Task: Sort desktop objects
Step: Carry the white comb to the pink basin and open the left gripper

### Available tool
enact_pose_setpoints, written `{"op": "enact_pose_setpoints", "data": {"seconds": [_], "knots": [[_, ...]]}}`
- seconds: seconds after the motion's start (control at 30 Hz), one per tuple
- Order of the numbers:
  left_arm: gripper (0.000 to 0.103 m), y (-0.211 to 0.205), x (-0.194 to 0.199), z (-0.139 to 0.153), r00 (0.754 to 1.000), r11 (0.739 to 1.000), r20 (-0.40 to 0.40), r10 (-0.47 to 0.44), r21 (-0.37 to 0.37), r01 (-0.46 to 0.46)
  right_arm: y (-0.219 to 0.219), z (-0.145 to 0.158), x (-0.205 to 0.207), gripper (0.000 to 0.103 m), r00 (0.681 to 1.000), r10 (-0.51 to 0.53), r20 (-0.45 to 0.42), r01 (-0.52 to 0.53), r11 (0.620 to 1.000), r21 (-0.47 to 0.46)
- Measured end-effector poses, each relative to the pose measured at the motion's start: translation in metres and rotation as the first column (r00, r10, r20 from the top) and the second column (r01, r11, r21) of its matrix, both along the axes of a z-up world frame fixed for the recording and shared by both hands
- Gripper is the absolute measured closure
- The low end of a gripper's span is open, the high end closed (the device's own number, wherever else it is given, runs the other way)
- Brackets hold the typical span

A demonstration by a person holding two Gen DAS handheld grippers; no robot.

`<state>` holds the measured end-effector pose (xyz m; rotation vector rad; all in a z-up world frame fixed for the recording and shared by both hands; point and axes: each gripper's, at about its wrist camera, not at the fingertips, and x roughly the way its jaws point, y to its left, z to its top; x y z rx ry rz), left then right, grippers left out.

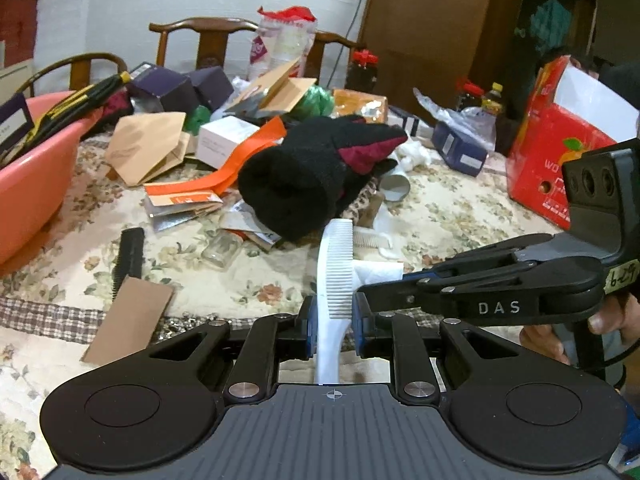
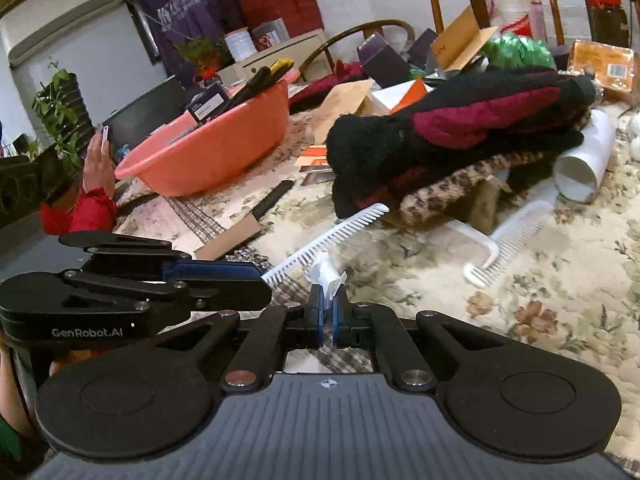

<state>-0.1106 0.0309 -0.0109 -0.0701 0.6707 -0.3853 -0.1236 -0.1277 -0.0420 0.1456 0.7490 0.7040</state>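
Observation:
My left gripper (image 1: 332, 320) is shut on a white comb (image 1: 334, 264), held by its handle with the teeth pointing right and the tip toward a black and maroon garment (image 1: 316, 168). The comb also shows in the right wrist view (image 2: 328, 238). My right gripper (image 2: 327, 304) is shut on a scrap of white paper (image 2: 330, 276) just beside the comb; its fingers (image 1: 384, 288) reach in from the right in the left wrist view. A second white comb (image 2: 512, 236) lies on the floral tablecloth (image 2: 520, 292).
A pink basin (image 1: 32, 172) with boxes stands at the left. A black comb (image 1: 130, 256) and a cardboard piece (image 1: 128, 316) lie front left. A white cup (image 2: 584, 164) lies tipped. A red carton (image 1: 552, 148) stands right. Boxes, bags and bottles crowd the back.

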Motion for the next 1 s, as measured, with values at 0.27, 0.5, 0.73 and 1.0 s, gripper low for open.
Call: {"op": "enact_pose_setpoints", "data": {"seconds": [0.27, 0.5, 0.73, 1.0], "knots": [[0.09, 0.014, -0.016, 0.022, 0.998, 1.0, 0.061, 0.029, 0.005, -0.029, 0.016, 0.024, -0.006, 0.099, 0.998, 0.031, 0.049, -0.032, 0.999, 0.022], [0.089, 0.038, -0.032, 0.064, 0.985, 0.997, 0.157, 0.078, 0.003, -0.08, 0.042, 0.067, -0.012, 0.099, 0.986, 0.067, 0.153, -0.075, 0.996, 0.05], [0.089, 0.067, -0.033, 0.115, 0.952, 0.988, 0.27, 0.144, 0.022, -0.156, 0.083, 0.121, -0.004, 0.099, 0.955, 0.105, 0.277, -0.124, 0.991, 0.05], [0.089, 0.128, 0.002, 0.157, 0.891, 0.943, 0.346, 0.295, 0.048, -0.33, 0.163, 0.169, 0.058, 0.099, 0.925, 0.151, 0.349, -0.176, 0.984, 0.041]]}}
